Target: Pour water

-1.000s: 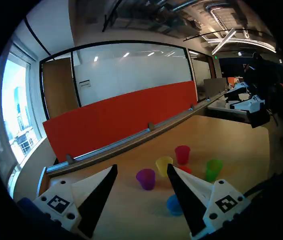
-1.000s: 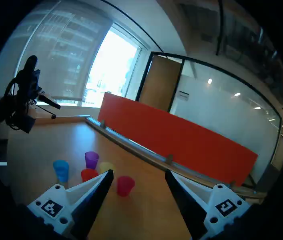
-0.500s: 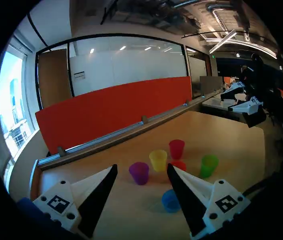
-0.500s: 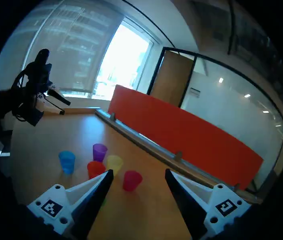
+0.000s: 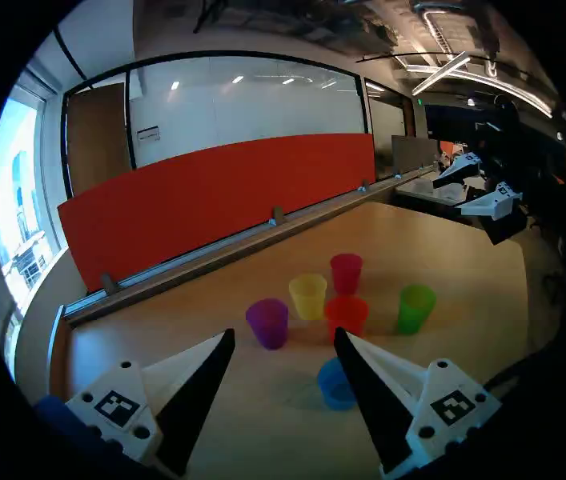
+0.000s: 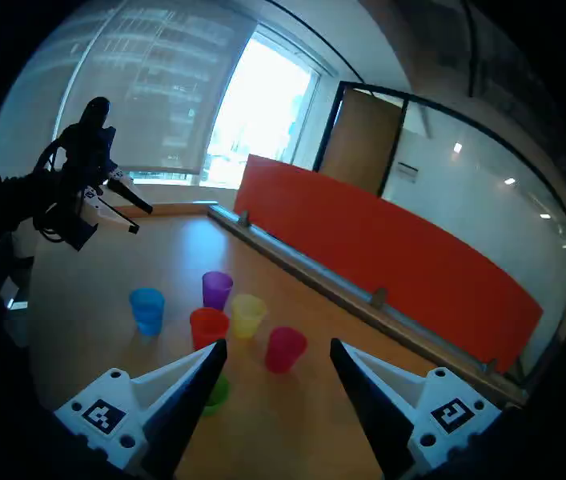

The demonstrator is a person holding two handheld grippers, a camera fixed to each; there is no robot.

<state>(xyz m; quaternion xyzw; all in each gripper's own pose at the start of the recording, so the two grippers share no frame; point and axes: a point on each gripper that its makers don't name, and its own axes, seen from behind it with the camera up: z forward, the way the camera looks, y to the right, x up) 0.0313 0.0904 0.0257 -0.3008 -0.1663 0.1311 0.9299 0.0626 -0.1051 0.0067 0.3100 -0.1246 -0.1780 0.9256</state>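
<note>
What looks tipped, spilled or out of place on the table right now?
Nothing stands out. The purple cup, yellow cup, orange cup, pink cup, green cup and blue cup all stand upright on the table, with no puddle visible.

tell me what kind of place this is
Most likely an open-plan office: a long wooden desk, an orange-red divider panel along its far edge, and a glass-walled room behind it.

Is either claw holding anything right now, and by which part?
Nothing is held. The left claw and the right claw are both open, with no object gripped between their fingers.
</note>
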